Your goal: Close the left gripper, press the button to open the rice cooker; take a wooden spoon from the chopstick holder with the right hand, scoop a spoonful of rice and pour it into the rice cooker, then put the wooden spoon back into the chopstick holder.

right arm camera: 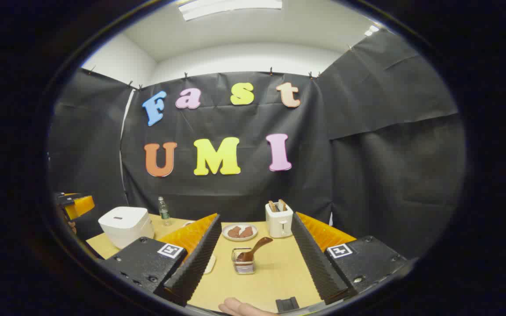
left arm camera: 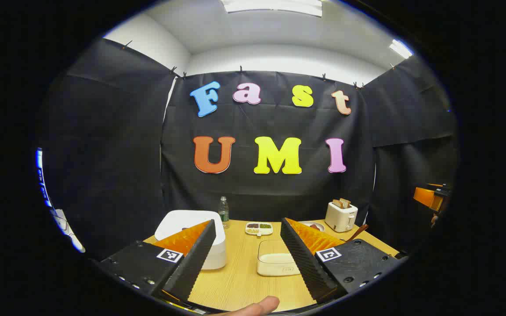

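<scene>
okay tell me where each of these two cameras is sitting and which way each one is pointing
Left gripper view: rides the left gripper, facing the rice cooker and lidded white box; its open fingers and a fingertip show.
Right gripper view: rides the right gripper, facing the wooden spoon in the chopstick holder; open fingers show.
Shared: table, rice cooker, toaster, bottle.

White rice cooker (right arm camera: pixel 126 226) with lid shut sits at the table's left rear, a wooden spoon (right arm camera: pixel 253 249) leans bowl-down, handle tilted up right, in the mesh chopstick holder (right arm camera: pixel 243 263) at centre, and a lidded cream rice box (left arm camera: pixel 276 258) lies flat just right of the cooker.
</scene>
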Demonstrator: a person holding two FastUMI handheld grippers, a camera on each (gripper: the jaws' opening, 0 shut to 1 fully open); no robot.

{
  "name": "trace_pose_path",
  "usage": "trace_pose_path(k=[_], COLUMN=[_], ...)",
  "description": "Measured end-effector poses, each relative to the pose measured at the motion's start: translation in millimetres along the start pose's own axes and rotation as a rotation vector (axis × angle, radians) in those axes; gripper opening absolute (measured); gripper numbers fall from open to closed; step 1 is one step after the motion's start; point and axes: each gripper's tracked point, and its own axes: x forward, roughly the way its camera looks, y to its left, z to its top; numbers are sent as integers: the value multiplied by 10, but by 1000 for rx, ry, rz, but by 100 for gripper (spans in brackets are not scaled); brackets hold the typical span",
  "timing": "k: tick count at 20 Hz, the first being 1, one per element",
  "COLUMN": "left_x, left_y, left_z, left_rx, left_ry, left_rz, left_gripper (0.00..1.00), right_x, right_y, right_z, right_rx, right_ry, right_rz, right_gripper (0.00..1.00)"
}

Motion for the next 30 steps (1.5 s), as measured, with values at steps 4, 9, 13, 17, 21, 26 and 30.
trace_pose_path(k=[4,9,13,17,21,26,30], left_x=[-29,-32,-34,-24,-32,-48,-60], left_y=[-8,-31,9,11,-19,-90,-137], left_z=[-28,-36,-21,-23,-38,-32,-21], left_rx=[11,1,10,3,7,26,24], left_ry=[2,7,3,6,6,1,-3], left_rz=[-13,-30,-28,-30,-42,-62,-76], left_gripper=[94,95,94,94,95,95,94], right_x=[-28,-53,-64,-88,-88,-83,-85], right_y=[-18,21,51,65,85,93,82], right_z=[-29,7,37,27,2,-39,-21], right_rx=[-5,-33,-39,-38,-46,-42,-39], right_ry=[-4,-23,-32,-36,-35,-27,-31], right_rz=[0,0,8,13,20,26,19], right_gripper=[100,100,100,100,100,100,100])
